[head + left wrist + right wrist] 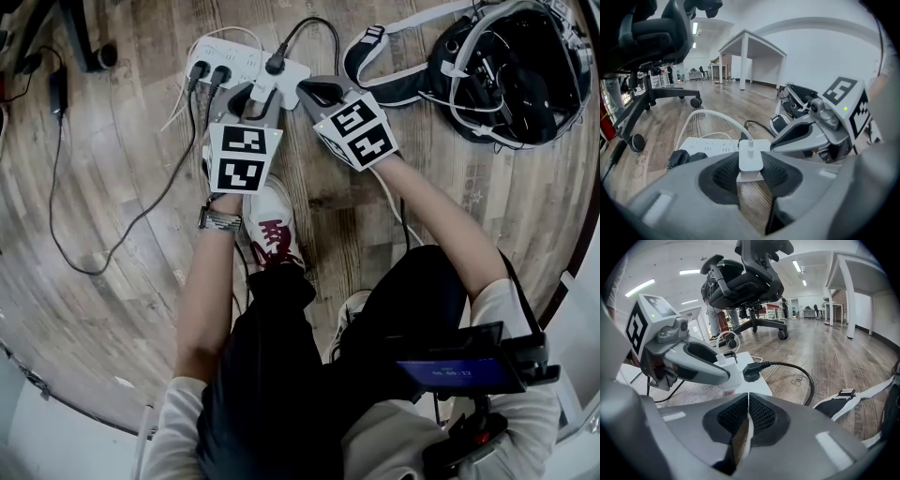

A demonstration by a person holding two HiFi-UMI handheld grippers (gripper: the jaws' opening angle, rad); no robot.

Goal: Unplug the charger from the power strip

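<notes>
From the head view, the white power strip (246, 64) lies on the wooden floor (112, 169) just ahead of the person's shoe (272, 230). The left gripper (255, 98) reaches down over the strip's right end, and the right gripper (314, 92) has its tip at that same end, beside a black plug (276, 64). In the left gripper view, the left gripper (751, 164) has both pads clamped on the sides of the white charger (751, 158). The charger stands upright, centred between them, its white cable (712, 116) arching away over the power strip (710, 146). It looks seated in its socket, not yet pulled, and this side-on grip suits a straight lift out. In the right gripper view, the right gripper (748, 397) has its fingers pressed together with nothing between them, the tip at the near edge of the power strip (752, 384). It is probably placed there to pin the strip to the floor while the other hand pulls. The charger (725, 370) sits just beyond, partly behind the left gripper's jaw, with the black plug (752, 371) beside it.
</notes>
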